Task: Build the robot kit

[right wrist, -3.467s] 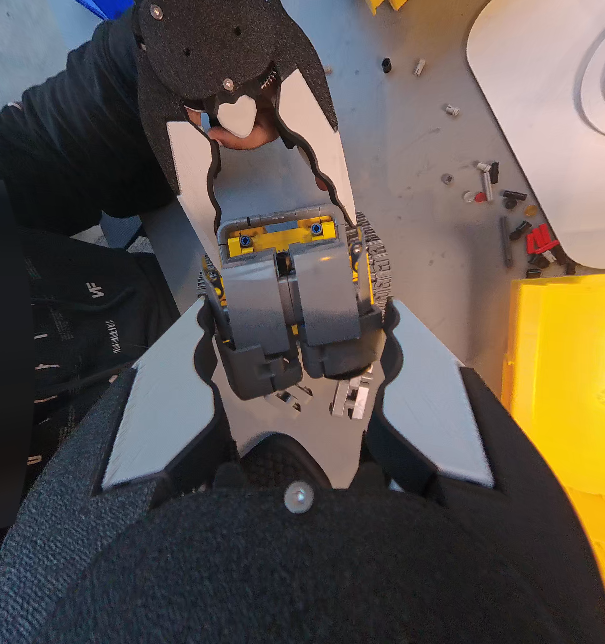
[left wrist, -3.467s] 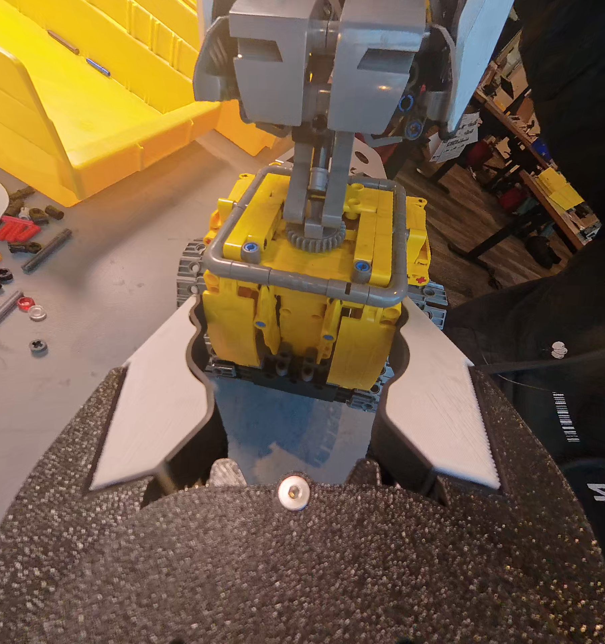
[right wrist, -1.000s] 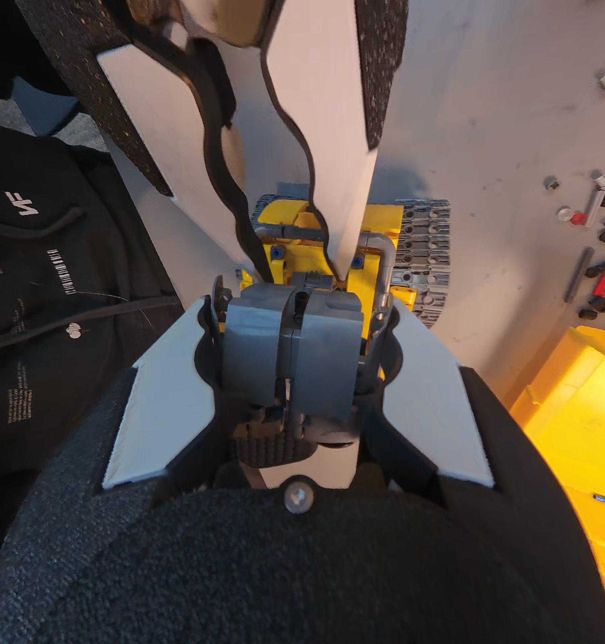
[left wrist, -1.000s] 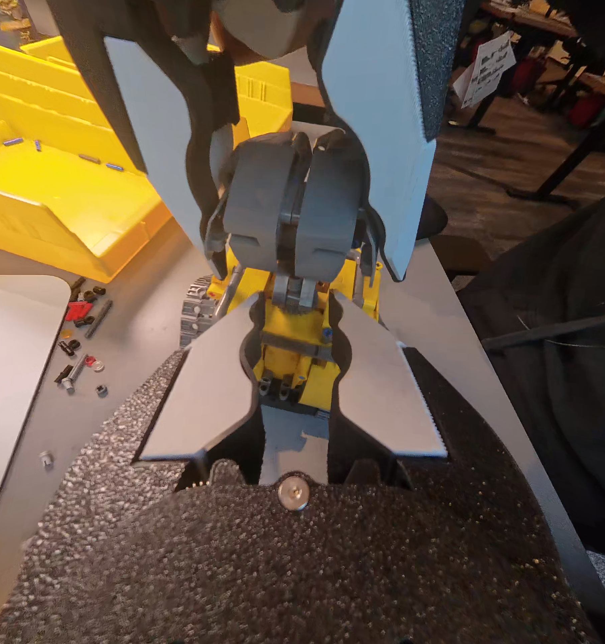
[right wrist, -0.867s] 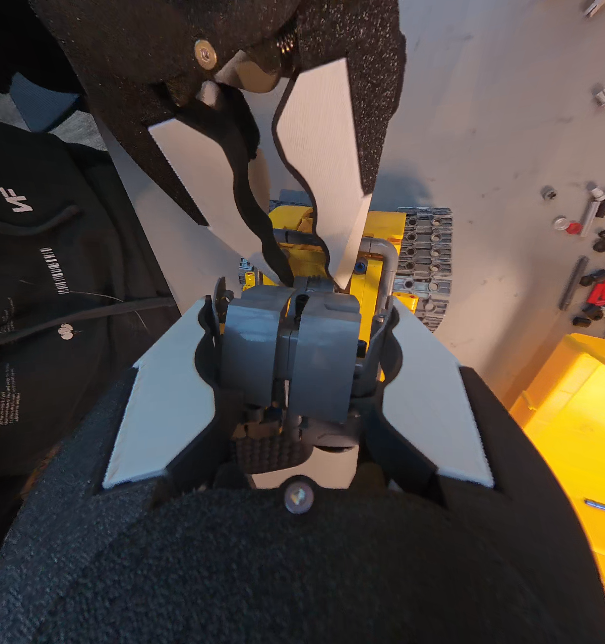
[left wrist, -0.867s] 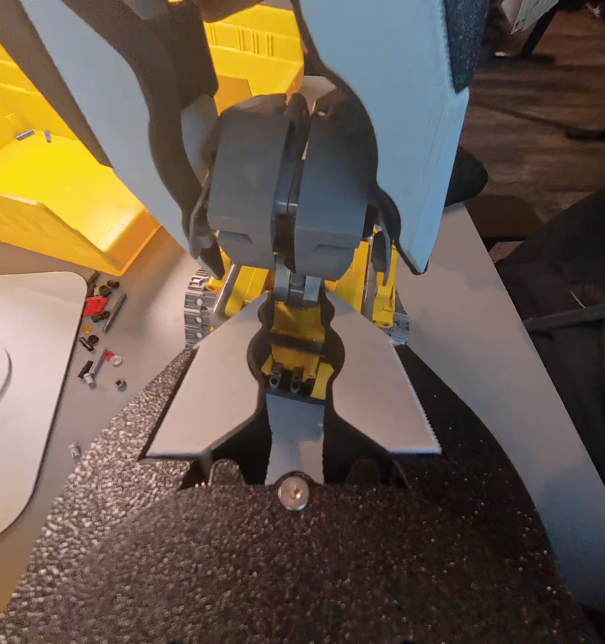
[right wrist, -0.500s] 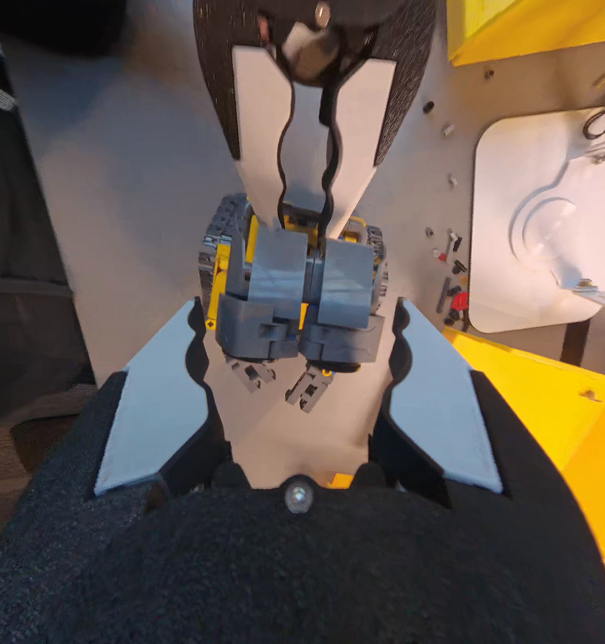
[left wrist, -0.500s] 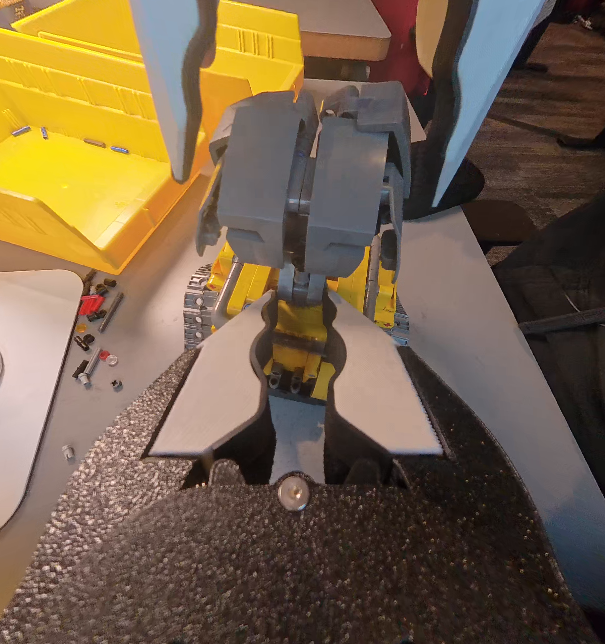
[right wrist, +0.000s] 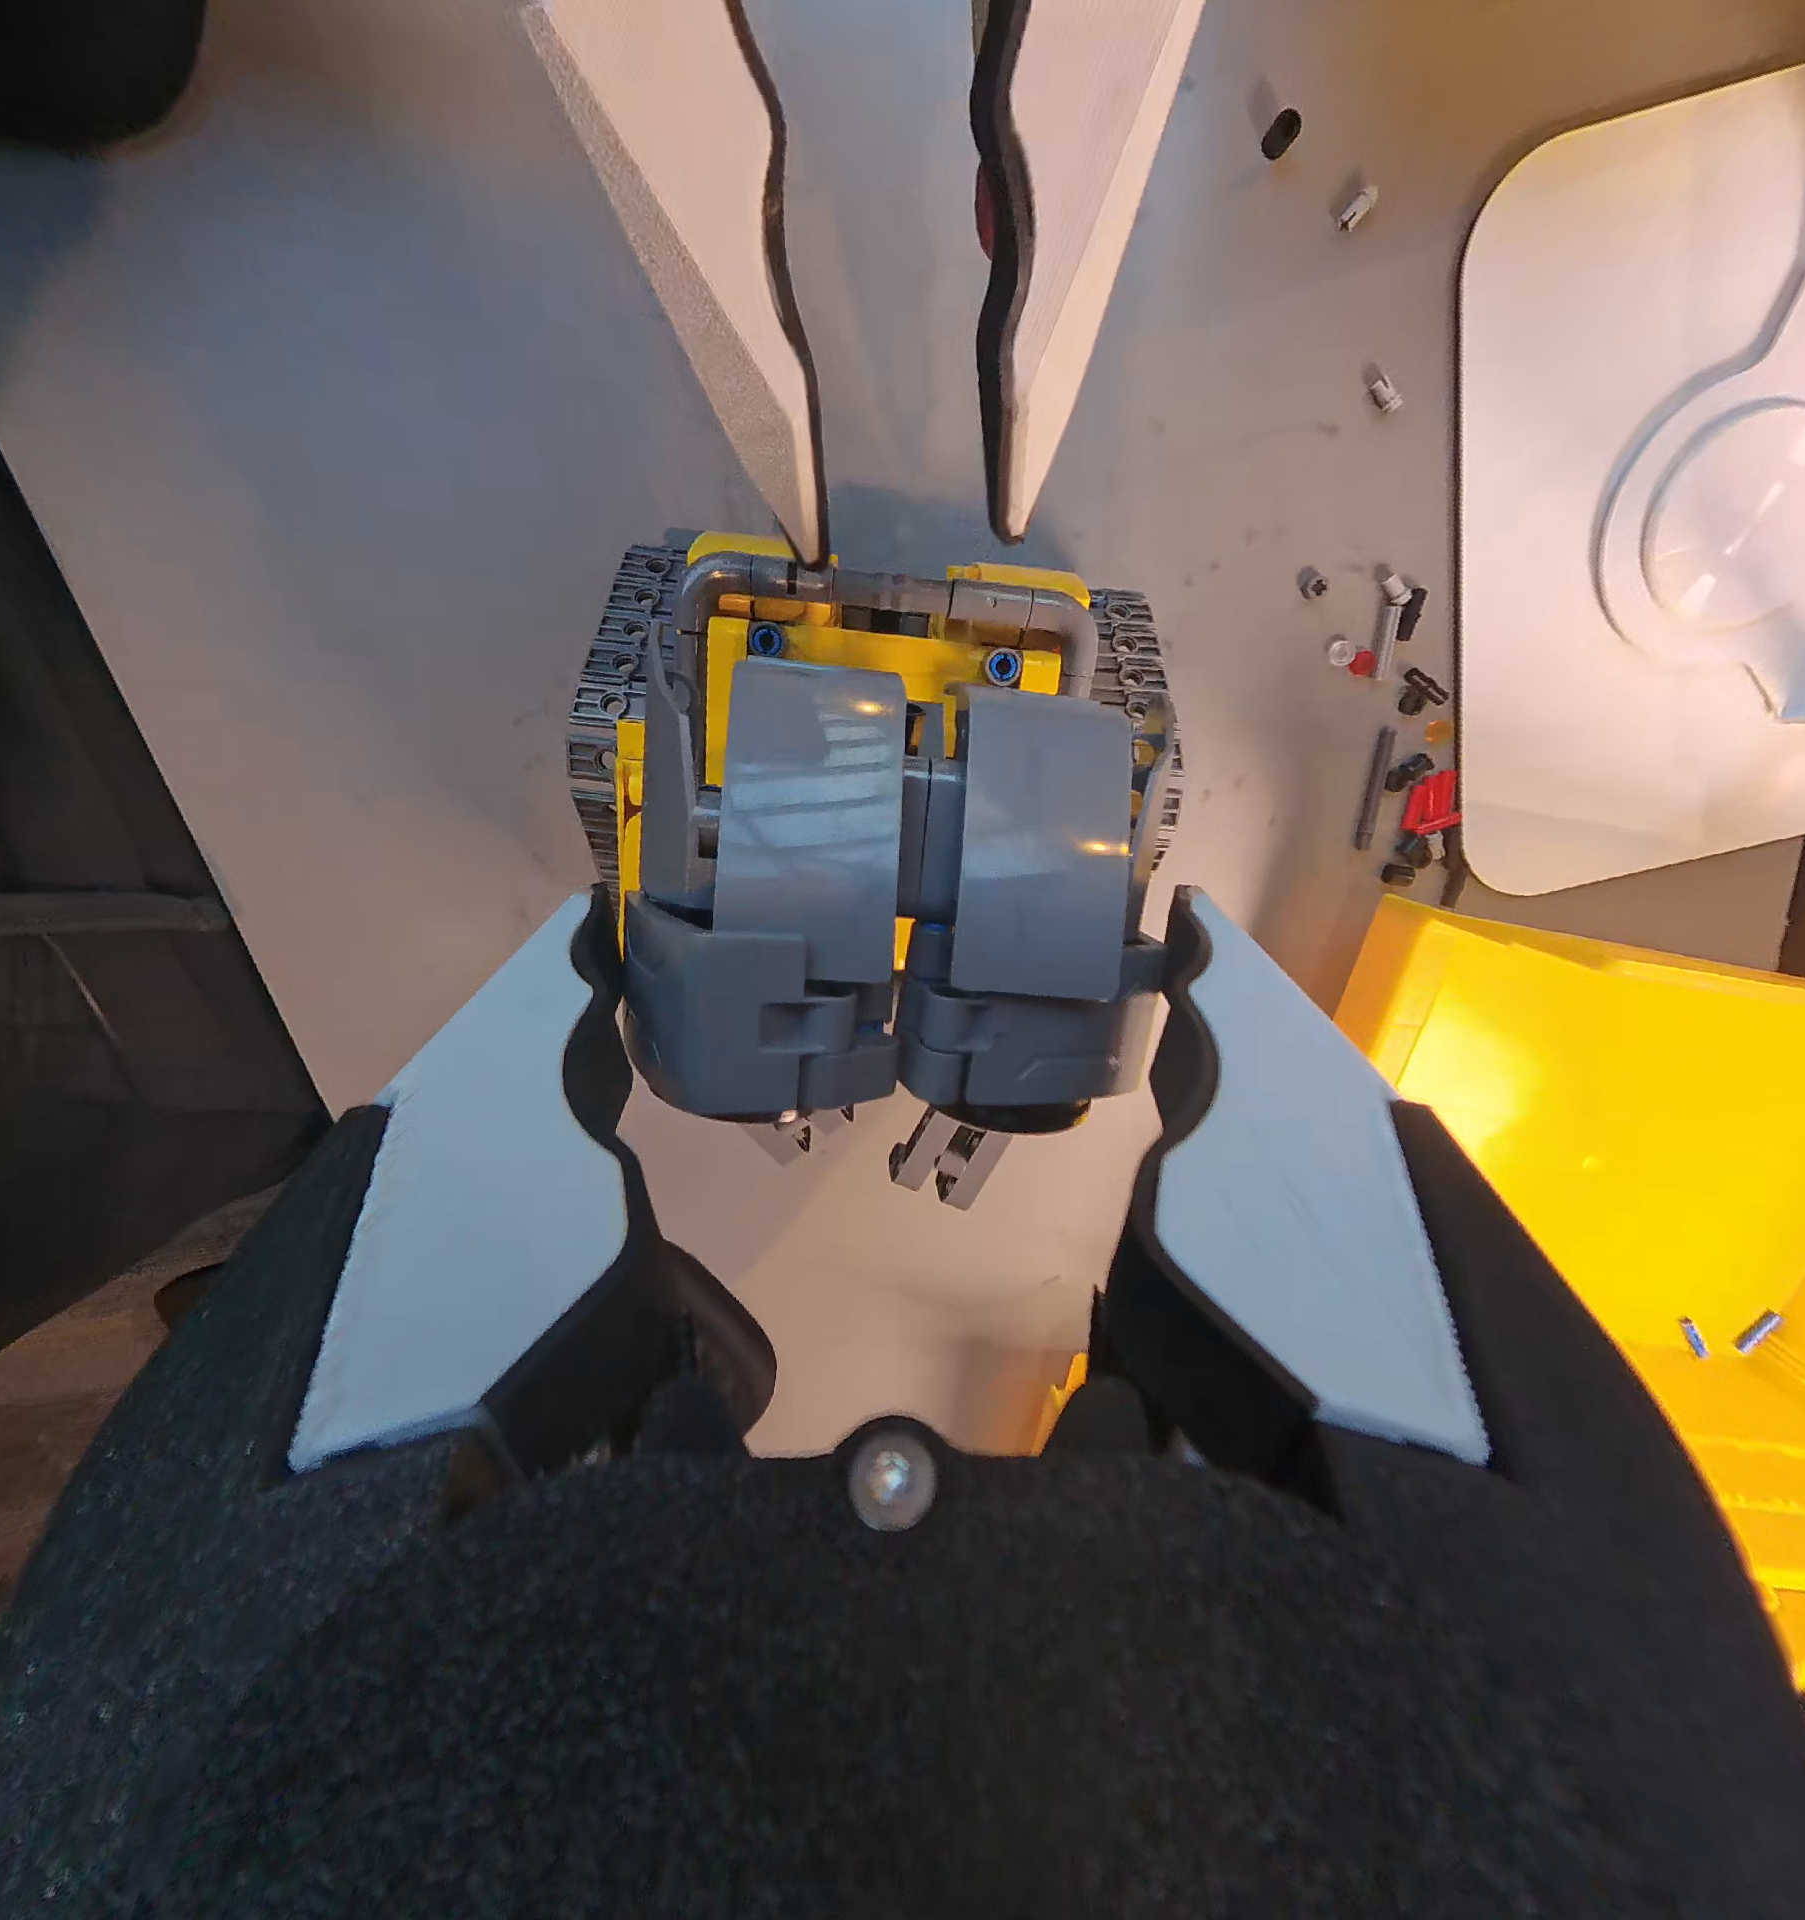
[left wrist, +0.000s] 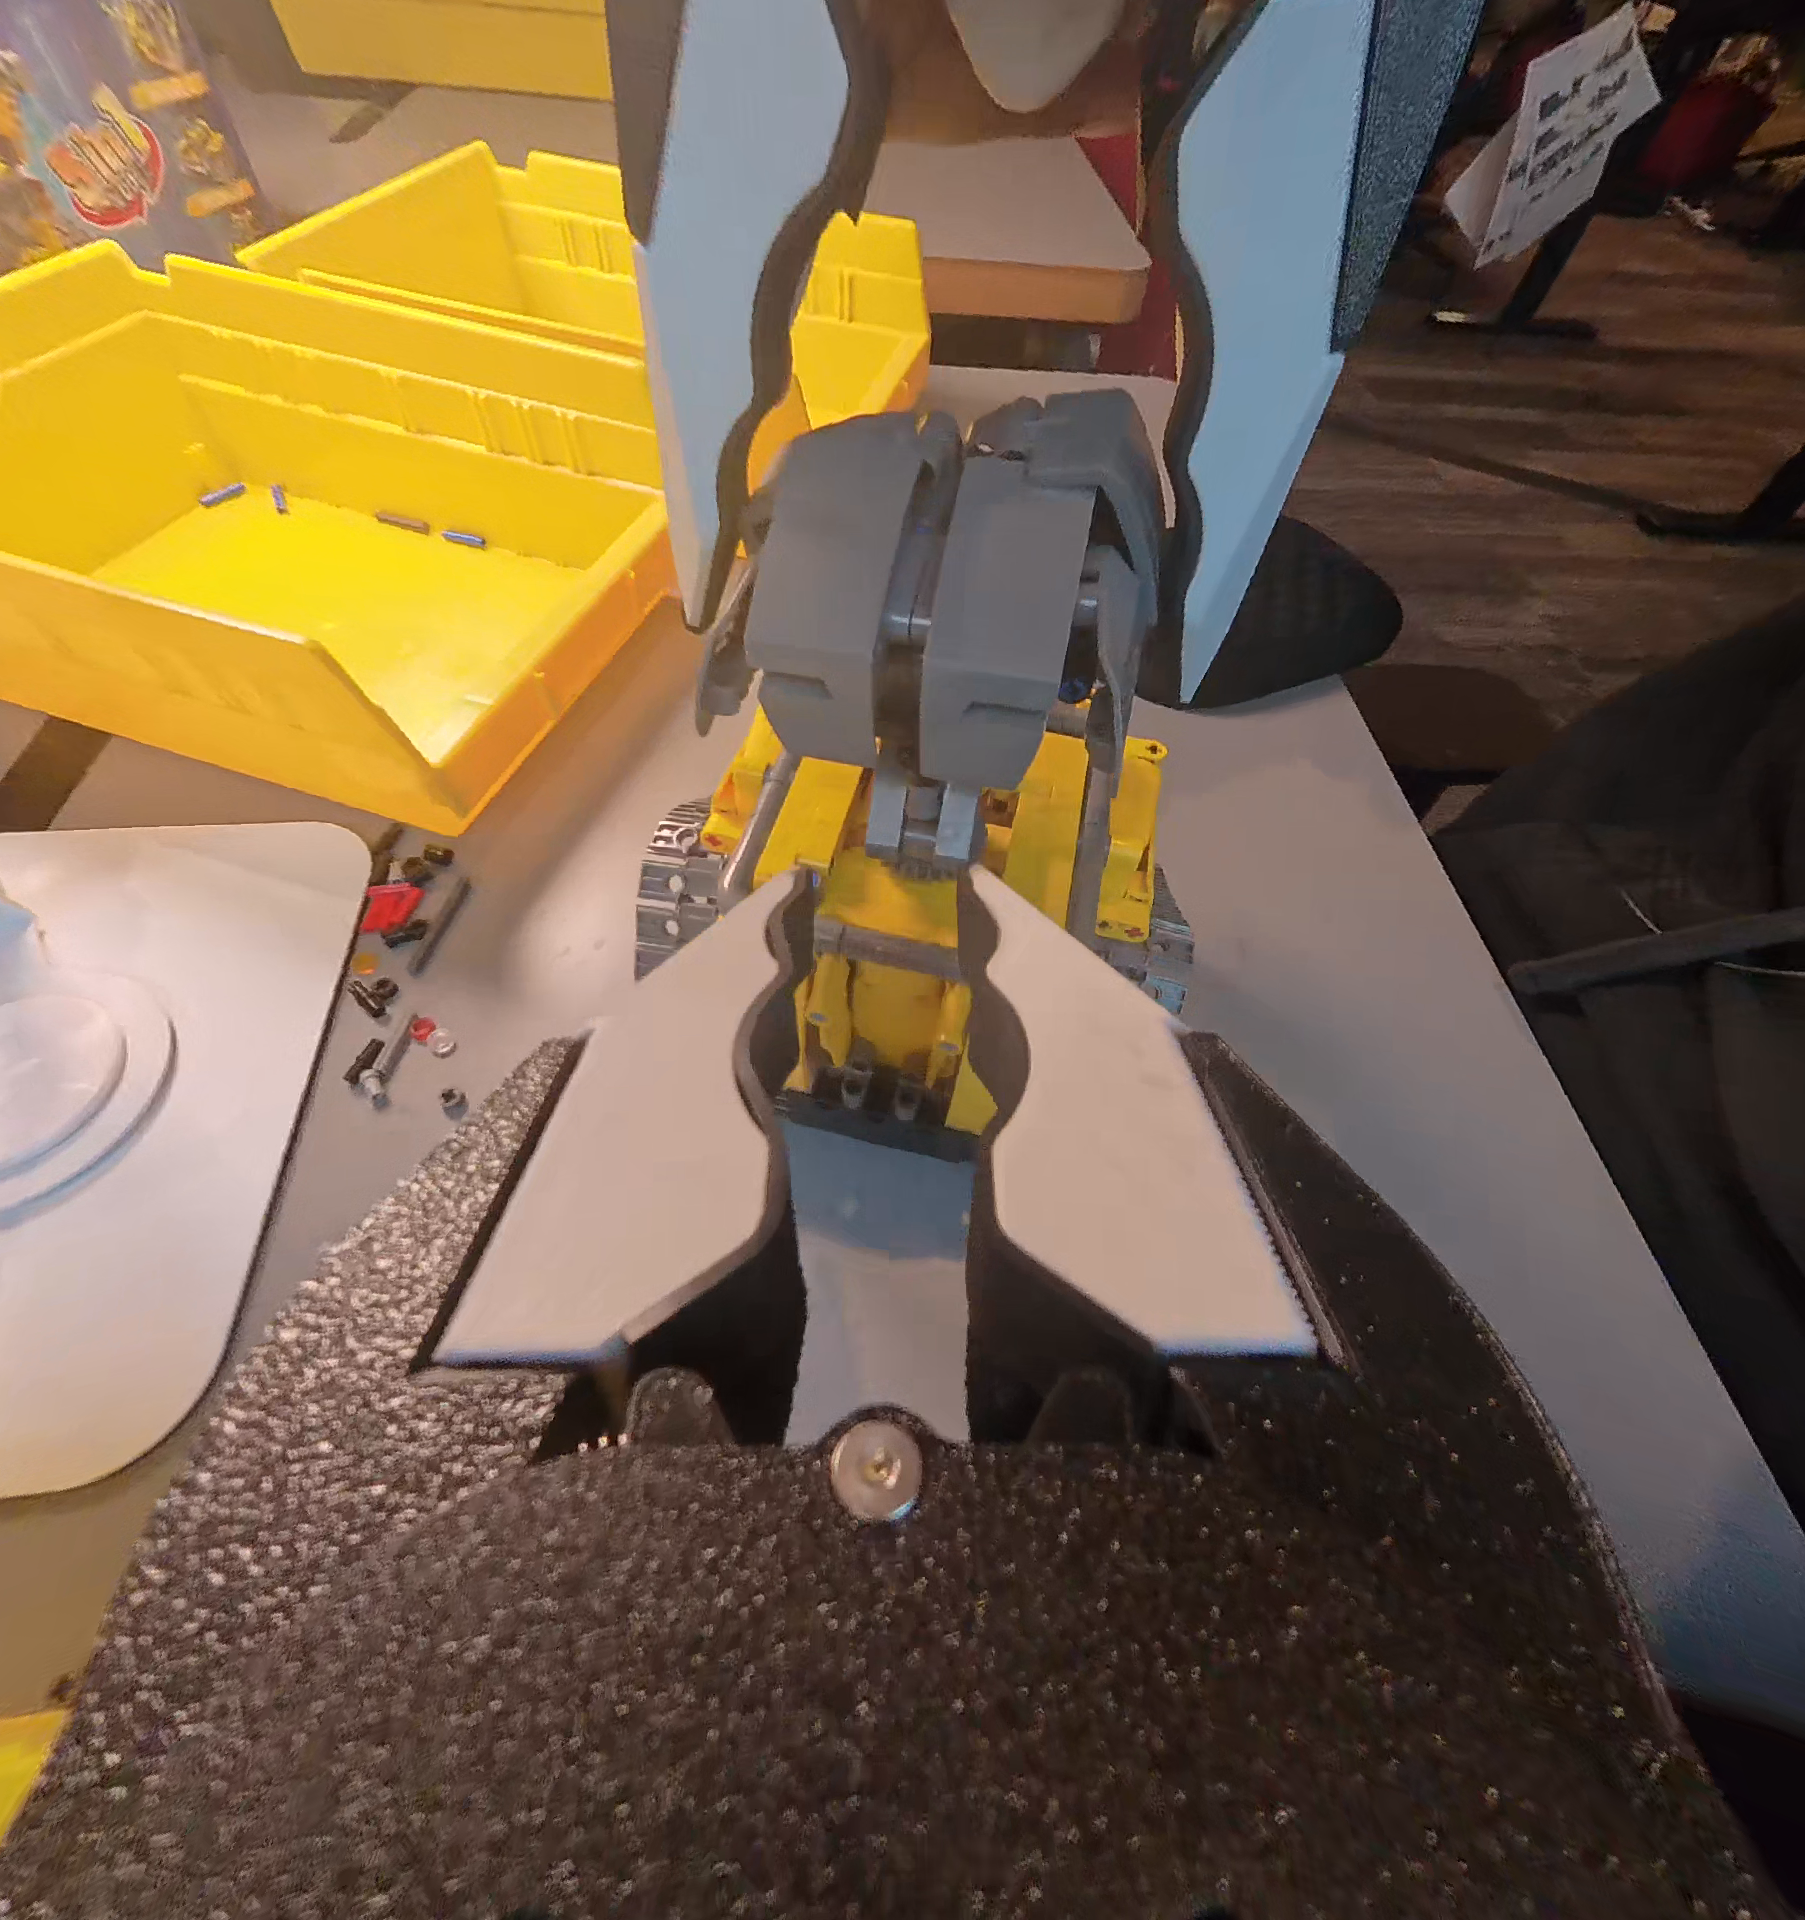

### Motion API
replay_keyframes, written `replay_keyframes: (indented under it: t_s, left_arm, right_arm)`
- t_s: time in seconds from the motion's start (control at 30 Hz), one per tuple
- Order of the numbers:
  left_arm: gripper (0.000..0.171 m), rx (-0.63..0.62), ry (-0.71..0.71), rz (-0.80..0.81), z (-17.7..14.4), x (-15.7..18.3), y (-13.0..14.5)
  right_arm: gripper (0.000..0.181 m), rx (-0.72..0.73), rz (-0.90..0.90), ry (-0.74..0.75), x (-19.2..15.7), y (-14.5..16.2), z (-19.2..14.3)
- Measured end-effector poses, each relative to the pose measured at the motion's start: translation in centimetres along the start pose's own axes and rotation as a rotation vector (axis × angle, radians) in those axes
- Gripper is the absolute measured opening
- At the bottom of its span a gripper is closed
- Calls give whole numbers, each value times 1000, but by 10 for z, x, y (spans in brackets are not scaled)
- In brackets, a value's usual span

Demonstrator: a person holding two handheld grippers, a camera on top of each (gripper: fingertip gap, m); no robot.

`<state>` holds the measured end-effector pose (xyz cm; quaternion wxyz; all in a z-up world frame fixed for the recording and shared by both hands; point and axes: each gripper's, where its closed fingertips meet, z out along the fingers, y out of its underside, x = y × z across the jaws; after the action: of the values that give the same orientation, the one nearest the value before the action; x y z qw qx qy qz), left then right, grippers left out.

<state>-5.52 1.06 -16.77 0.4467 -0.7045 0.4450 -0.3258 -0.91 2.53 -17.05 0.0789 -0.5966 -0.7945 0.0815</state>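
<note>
The grey table [left wrist: 1345, 1039] carries yellow bins [left wrist: 254, 644] on my left and a white base [left wrist: 150, 1143] beside them. The brick model [right wrist: 877, 644] stands upright between them and the table's right edge.

My right gripper [right wrist: 887, 914] is spread wide on either side of its grey head [right wrist: 919, 831], just beside the head, with no firm pinch that I can see. My left gripper [left wrist: 893, 894] is narrowed but still apart, its tips at the rear top frame and clamping nothing.

I judge the model light and rigid in the body, but brittle at the joints. The thin neck would likely pop off, so I would take hold of the yellow body's flat sides, not the head.

Loose pins [left wrist: 399, 977] lie near the base.
</note>
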Motion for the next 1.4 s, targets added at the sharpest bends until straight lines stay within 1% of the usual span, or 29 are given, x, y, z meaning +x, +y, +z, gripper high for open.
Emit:
replay_keyframes:
  t_s: [0.07,0.17,0.27,0.57,0.87,1.2,1.4]
  left_arm:
    - [25,-12,5,1,9,1,2]
    - [27,-80,23,18,27,5,15]
    - [22,-92,41,8,35,8,18]
    - [19,-91,38,22,33,8,18]
    - [21,-43,-3,4,15,-2,10]
    - [23,-54,-12,9,15,-4,12]
    - [23,-55,-8,15,15,-2,11]
  right_arm:
    - [103,-16,-7,-4,0,0,0]
    - [104,-27,-10,-12,0,0,0]
    - [102,-25,-13,-19,1,-2,-1]
    - [102,-7,-12,-25,0,4,-2]
    - [99,-18,10,-27,1,21,-1]
    - [97,-27,35,-52,-1,38,6]
    - [96,-22,39,-55,-2,41,7]
